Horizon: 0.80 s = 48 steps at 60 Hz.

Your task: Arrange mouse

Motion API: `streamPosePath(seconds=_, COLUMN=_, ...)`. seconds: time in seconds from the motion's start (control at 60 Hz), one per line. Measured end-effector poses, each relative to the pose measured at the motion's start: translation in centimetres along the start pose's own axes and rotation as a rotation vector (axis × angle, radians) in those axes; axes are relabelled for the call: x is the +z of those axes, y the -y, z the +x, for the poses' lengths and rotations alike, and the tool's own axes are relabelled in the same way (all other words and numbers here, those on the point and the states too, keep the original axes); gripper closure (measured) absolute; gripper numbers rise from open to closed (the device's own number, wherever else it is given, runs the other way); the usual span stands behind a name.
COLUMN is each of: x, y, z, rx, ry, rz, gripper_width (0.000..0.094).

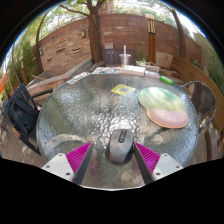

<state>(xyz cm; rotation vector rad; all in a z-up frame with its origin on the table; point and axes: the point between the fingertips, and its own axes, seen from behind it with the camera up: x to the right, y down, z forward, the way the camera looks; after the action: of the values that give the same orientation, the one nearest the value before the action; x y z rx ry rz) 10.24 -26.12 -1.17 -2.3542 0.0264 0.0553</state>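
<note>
A grey computer mouse [120,146] lies on the round glass table [90,110], between my two fingers at the near edge. My gripper [113,156] is open; the pink pads [78,157] stand to either side of the mouse with a gap on each side. A pale green and pink oval mouse pad [163,105] lies on the table to the right, beyond the fingers.
A small yellow-green card [123,90] lies at the table's far middle. A white cup [125,59] and green items [166,75] sit on a table behind. Dark metal chairs [22,108] stand left and right [203,98]. A brick wall [70,42] is at the back.
</note>
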Motion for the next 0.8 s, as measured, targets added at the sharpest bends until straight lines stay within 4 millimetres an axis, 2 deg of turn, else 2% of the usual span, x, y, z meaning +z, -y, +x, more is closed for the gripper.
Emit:
streamPosePath(seconds=0.05, x=0.6, y=0.8, z=0.0, rx=-0.01, ry=0.001, rz=-0.001, gripper_width=0.0099)
streamPosePath(seconds=0.1, x=1.4, y=0.8, z=-0.3, rx=-0.017, ry=-0.007, rz=-0.007, gripper_width=0.0144)
streamPosePath(seconds=0.167, x=2.0, y=1.0, z=0.3, rx=-0.019, ry=-0.03, rz=-0.012, gripper_width=0.0255)
streamPosePath(seconds=0.217, x=2.3, y=1.0, z=0.9, rx=-0.031, ry=-0.065, rz=-0.014, gripper_width=0.0401)
streamPosePath(seconds=0.367, x=2.5, y=1.1, z=0.8, rx=-0.069, ry=-0.057, rz=-0.031, gripper_width=0.0514)
streamPosePath(seconds=0.483, x=1.6, y=2.0, z=-0.1, rx=-0.088, ry=-0.038, rz=-0.05, gripper_width=0.057)
streamPosePath(seconds=0.55, x=0.5, y=4.5, z=-1.5, rx=-0.109, ry=-0.008, rz=-0.014, gripper_width=0.0568)
streamPosePath(seconds=0.583, x=-0.1, y=6.5, z=-2.7, rx=-0.108, ry=0.018, rz=0.014, gripper_width=0.0568)
streamPosePath(seconds=0.633, x=-1.8, y=10.3, z=-4.1, rx=-0.109, ry=0.058, rz=0.081, gripper_width=0.0569)
streamPosePath(seconds=0.667, x=-2.8, y=13.8, z=-4.7, rx=-0.112, ry=0.08, rz=0.131, gripper_width=0.0568)
streamPosePath(seconds=0.733, x=-5.0, y=19.2, z=-4.4, rx=-0.099, ry=0.118, rz=0.238, gripper_width=0.0569)
streamPosePath(seconds=0.75, x=-5.3, y=20.6, z=-3.8, rx=-0.089, ry=0.115, rz=0.265, gripper_width=0.057)
streamPosePath(seconds=0.767, x=-5.9, y=23.0, z=-3.4, rx=-0.078, ry=0.111, rz=0.29, gripper_width=0.057)
streamPosePath(seconds=0.8, x=-6.0, y=25.1, z=-1.7, rx=-0.06, ry=0.105, rz=0.326, gripper_width=0.0571)
